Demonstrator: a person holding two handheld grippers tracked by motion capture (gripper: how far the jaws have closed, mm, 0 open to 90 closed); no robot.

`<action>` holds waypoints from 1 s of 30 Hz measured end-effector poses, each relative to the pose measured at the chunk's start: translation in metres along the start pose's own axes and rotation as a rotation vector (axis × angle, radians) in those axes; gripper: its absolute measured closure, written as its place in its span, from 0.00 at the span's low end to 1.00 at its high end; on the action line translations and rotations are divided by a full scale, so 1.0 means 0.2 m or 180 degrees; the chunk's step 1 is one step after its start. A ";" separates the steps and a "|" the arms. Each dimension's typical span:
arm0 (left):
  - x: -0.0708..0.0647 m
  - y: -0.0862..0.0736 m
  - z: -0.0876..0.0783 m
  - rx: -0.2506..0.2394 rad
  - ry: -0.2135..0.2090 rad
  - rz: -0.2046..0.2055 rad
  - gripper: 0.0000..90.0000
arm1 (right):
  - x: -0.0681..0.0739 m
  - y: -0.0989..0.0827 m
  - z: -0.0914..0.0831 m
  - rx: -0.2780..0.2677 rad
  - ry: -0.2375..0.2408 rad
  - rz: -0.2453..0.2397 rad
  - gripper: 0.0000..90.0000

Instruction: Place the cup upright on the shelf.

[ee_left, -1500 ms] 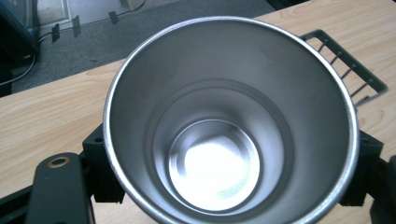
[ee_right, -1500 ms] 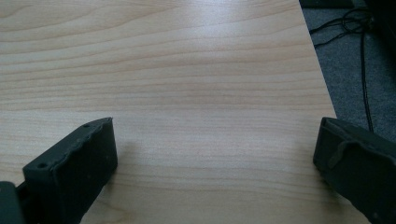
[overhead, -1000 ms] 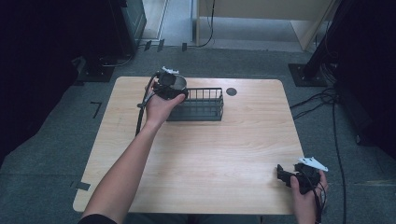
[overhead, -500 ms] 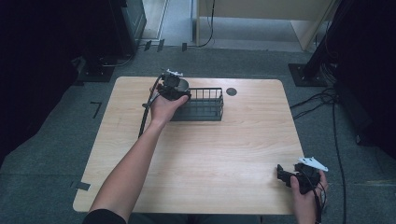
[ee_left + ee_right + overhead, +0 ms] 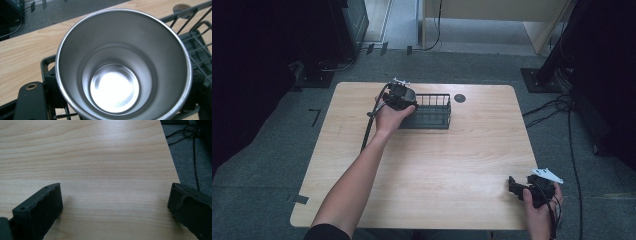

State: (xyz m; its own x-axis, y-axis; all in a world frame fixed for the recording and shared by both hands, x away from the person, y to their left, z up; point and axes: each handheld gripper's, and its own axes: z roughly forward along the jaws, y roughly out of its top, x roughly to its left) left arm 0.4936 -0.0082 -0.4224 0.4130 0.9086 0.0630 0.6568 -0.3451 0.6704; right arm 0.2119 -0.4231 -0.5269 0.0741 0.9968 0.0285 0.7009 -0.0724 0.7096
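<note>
Steel cup (image 5: 122, 67) going into the wire basket (image 5: 432, 111), held by the left gripper (image 5: 400, 96).
The left gripper's fingers are clamped on the cup, which sits right in front of them, mouth up, over the basket's near-left corner on the table (image 5: 437, 165). The step in hand looks like the lowering; next it calls for seating the cup flat on the wires, then letting go. The right gripper (image 5: 112, 202) rests with its fingers (image 5: 40, 207) wide apart, holding nothing.

We count one steel cup (image 5: 122, 67), one black wire basket (image 5: 432, 112), two grippers, left (image 5: 401, 96) and right (image 5: 532, 189), and one wooden surface (image 5: 452, 165).
</note>
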 end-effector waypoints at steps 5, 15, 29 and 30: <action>0.01 -0.01 0.01 -0.0016 -0.0022 -0.0034 0.21 | 0.00 0.00 0.00 -0.0001 -0.0001 0.0002 0.00; 0.00 -0.03 0.02 0.0127 0.0019 0.0052 0.13 | 0.00 0.00 0.00 -0.0001 0.0000 0.0002 0.00; 0.03 -0.02 -0.04 0.0072 -0.0061 0.0005 0.00 | 0.00 0.00 0.00 0.0000 0.0000 -0.0001 0.00; 0.04 -0.02 -0.05 0.0048 -0.0077 -0.0015 0.00 | 0.00 0.00 0.00 0.0000 -0.0001 0.0001 0.00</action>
State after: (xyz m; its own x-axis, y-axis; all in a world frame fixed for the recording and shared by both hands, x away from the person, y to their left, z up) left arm 0.4873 0.0028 -0.4178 0.4249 0.9043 0.0419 0.6682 -0.3445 0.6595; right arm 0.2119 -0.4231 -0.5269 0.0746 0.9968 0.0287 0.7007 -0.0729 0.7097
